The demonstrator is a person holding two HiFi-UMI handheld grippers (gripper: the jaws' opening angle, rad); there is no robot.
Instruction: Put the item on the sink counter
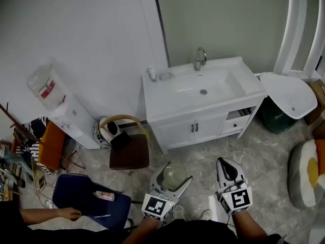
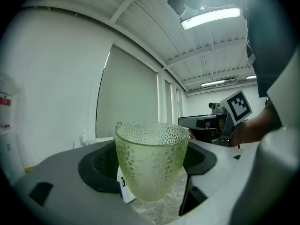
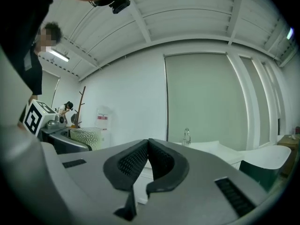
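Gripping a green dimpled cup (image 2: pixel 149 161) upright in the left gripper (image 1: pixel 175 175), right gripper (image 3: pixel 148 145) clenched tight

left tool (image 1: pixel 175 180): jaws clamped on cup (image 2: pixel 151 158) | right tool (image 1: pixel 226 165): jaws together, empty
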